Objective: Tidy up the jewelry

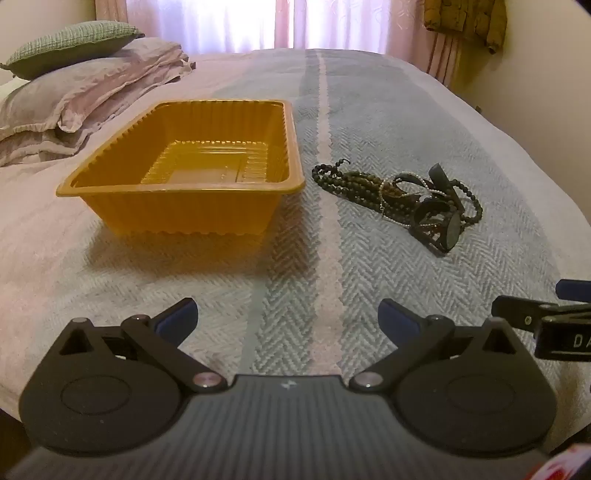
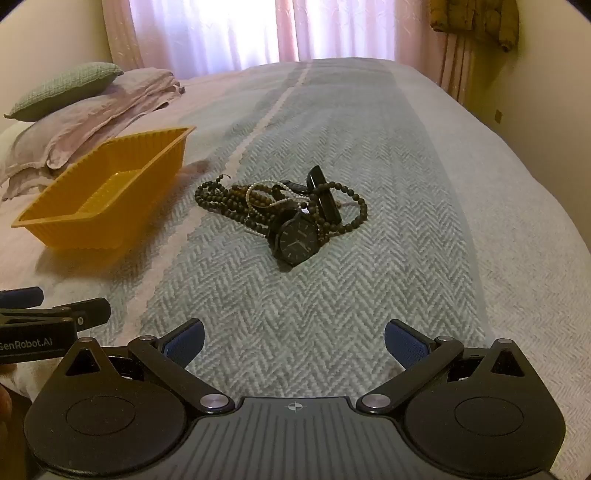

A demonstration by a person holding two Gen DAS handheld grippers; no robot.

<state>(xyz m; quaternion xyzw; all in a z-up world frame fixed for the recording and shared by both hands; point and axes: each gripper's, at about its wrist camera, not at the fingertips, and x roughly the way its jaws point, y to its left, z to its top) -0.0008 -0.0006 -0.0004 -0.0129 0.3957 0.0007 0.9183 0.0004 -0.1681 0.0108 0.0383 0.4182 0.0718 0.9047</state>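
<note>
An empty yellow ribbed plastic tray stands on the bed. To its right lies a tangled pile of jewelry: dark bead strands, a thin pearl strand and a black wristwatch with its face up. My left gripper is open over the blanket, short of the tray and the pile, nothing between its blue pads. My right gripper is open too, facing the pile from some way off. Each gripper's side shows at the edge of the other's view.
The bed is covered by a grey and pink herringbone blanket. Pillows and a folded pink cloth are stacked at the left behind the tray. Pink curtains hang at the back; a mustard jacket hangs at the right wall.
</note>
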